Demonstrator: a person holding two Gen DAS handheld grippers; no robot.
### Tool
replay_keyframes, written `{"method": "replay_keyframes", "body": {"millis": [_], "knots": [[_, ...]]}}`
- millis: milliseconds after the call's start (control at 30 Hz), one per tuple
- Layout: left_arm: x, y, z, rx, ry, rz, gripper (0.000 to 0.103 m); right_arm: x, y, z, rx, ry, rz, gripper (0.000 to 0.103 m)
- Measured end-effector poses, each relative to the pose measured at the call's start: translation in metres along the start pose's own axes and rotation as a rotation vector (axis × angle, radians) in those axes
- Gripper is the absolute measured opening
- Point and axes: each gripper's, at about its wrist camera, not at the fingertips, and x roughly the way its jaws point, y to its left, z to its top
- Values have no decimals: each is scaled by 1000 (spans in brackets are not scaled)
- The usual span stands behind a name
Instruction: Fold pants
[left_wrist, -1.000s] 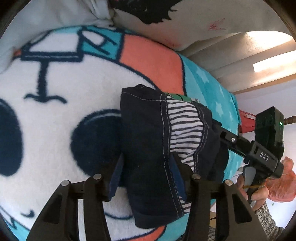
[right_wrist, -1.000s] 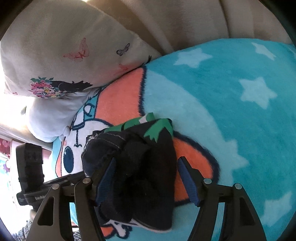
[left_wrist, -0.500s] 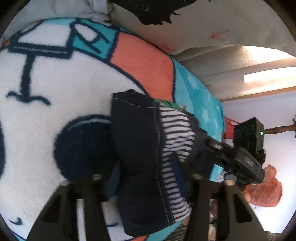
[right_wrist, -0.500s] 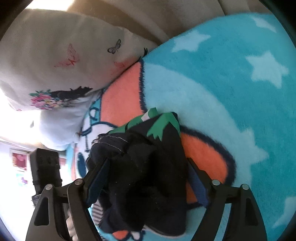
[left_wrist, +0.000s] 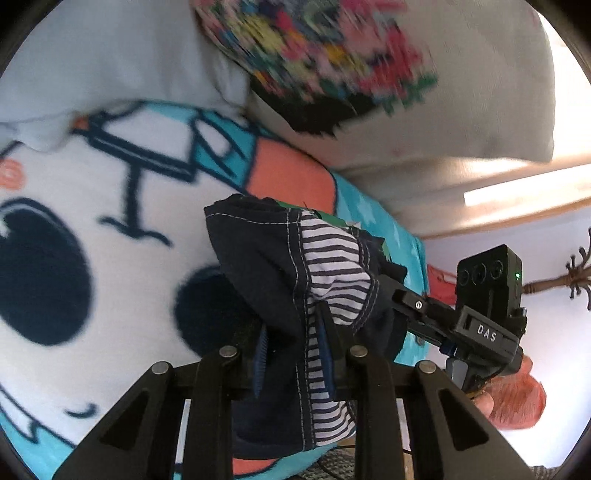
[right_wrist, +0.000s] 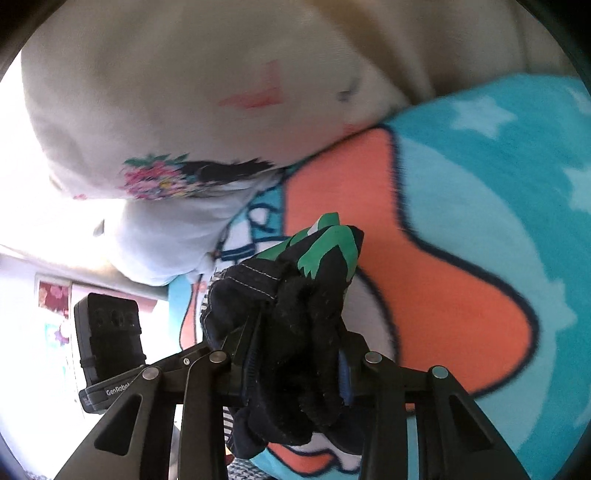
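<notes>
A cartoon fleece blanket (left_wrist: 110, 229) spreads under and ahead of the hand-held gripper. Two pillows lie beyond it: a floral one (left_wrist: 461, 92), a white one (right_wrist: 177, 243) beside.

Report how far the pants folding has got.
Done: the dark pants are already bunched into a compact bundle on the cartoon blanket. In hand: the left tool and right tool each have cloth between closing jaws, pressing on it. Left: laying the bundle flat and neat; the fold looks rumpled for now.
</notes>
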Motion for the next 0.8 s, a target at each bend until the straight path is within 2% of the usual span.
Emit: {"method": "replay_keyframes", "body": {"millis": [300, 533, 633, 667, 800], "knots": [[-15, 30, 14, -12, -37, 128, 23, 45, 24, 11, -75, 53, -41, 37], [-10, 41, 20, 7, -39, 204, 23, 59, 20, 16, -73, 48, -84, 38], [-6, 44, 23, 0, -37, 243, 25, 60, 14, 17, -65, 41, -132, 49], [-7, 44, 23, -5, -33, 240, 25, 59, 12, 17, -57, 43, -143, 57], [-24, 36, 22, -2, -48, 245, 25, 30, 11, 19, -38, -16, -137, 59]]}}
